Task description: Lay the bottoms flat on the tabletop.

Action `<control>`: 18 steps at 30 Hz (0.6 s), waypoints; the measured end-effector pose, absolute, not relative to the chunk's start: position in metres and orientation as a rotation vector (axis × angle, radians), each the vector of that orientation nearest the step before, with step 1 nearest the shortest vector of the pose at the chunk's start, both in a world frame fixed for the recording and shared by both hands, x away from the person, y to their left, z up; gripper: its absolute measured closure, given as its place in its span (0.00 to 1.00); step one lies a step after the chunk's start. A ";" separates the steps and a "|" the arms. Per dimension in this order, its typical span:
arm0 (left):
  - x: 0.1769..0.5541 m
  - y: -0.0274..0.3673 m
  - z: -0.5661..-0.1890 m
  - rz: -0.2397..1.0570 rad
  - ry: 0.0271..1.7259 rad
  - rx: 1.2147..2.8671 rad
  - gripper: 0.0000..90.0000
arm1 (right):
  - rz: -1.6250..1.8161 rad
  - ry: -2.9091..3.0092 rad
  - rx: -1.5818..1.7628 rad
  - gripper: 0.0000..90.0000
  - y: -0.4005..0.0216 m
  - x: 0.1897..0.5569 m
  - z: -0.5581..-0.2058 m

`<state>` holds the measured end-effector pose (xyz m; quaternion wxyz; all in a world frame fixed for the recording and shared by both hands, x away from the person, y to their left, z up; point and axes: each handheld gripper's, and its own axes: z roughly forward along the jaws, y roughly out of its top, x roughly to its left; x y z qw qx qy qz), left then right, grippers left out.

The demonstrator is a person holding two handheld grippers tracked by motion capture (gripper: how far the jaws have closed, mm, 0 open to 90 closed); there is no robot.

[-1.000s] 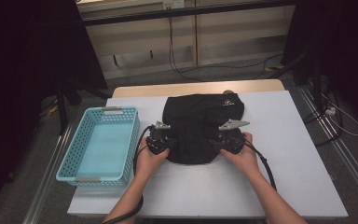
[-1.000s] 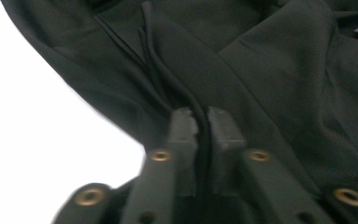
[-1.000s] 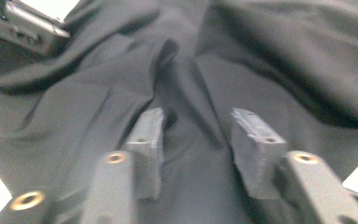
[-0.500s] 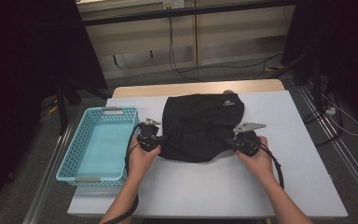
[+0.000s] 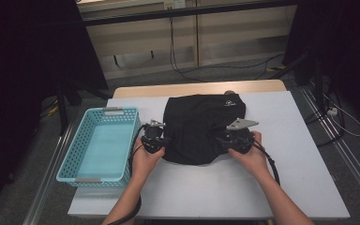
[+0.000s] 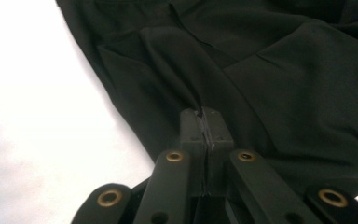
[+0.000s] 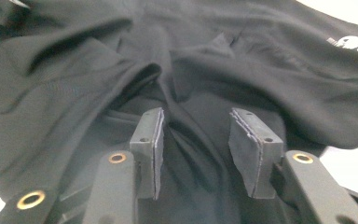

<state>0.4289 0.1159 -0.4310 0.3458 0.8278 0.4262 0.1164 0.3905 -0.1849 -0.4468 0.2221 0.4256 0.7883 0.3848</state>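
We see a white table (image 5: 290, 187) with a black garment (image 5: 201, 126) lying crumpled at its middle, its long axis running from our near edge toward the far edge, the small white logo (image 5: 228, 104) at the far end. A turquoise basket (image 5: 98, 145) sits at the left, just beside the cloth. Our left gripper (image 6: 206, 128) is clenched on a fold at the garment's left edge. Our right gripper (image 7: 205, 140) has its jaws apart over the right edge, having just reopened, cloth between them but unpinched.
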 end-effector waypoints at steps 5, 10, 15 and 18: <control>0.431 0.116 -0.432 0.301 1.119 2.155 0.99 | 1.029 2.227 1.207 0.91 -0.184 0.397 -0.460; 0.430 0.120 -0.430 0.312 1.133 2.148 0.99 | 1.049 2.224 1.241 1.00 -0.202 0.392 -0.455; 0.429 0.124 -0.429 0.317 1.141 2.142 0.99 | 1.035 2.208 1.277 1.00 -0.231 0.372 -0.448; 0.428 0.122 -0.429 0.318 1.136 2.152 0.99 | 1.024 2.188 1.302 0.99 -0.242 0.367 -0.446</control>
